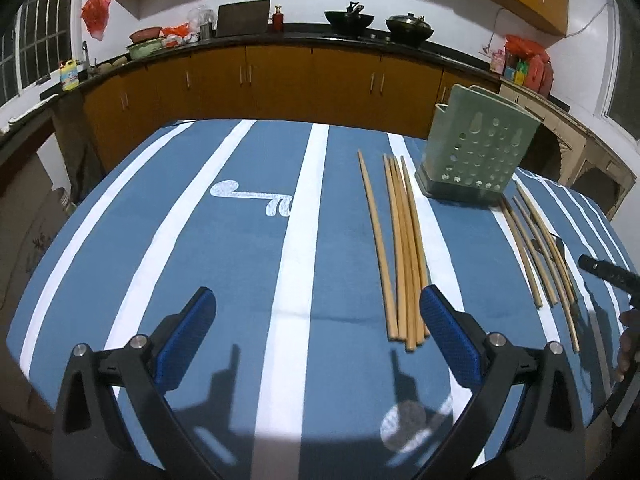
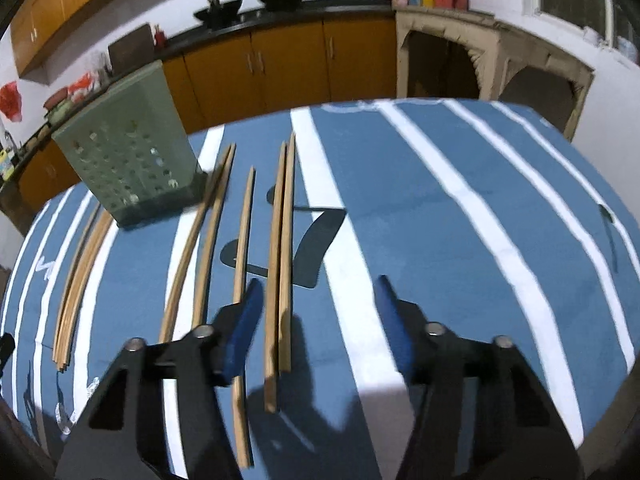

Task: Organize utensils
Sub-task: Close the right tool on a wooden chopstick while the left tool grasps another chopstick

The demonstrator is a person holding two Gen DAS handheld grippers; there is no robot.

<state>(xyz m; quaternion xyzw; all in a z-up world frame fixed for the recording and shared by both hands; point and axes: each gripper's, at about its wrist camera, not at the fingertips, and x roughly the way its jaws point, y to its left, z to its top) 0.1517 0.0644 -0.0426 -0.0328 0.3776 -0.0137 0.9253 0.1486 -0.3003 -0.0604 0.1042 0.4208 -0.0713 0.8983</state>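
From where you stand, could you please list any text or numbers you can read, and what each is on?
"7": large dark numeral printed on the striped blue tablecloth, under the chopsticks.
Yellow bottle label: too small to read.
Packages on the counter: too blurred to read.

You had wide open bench (image 1: 224,264) on the left, nothing lying on the striped cloth there. To the right, a bunch of chopsticks (image 1: 404,256) lay flat, running near to far. The green holder (image 1: 476,148) stood upright at the far right, a tall block between that bunch and a second scatter of chopsticks (image 2: 280,264). Right of those, the cloth lay clear again.
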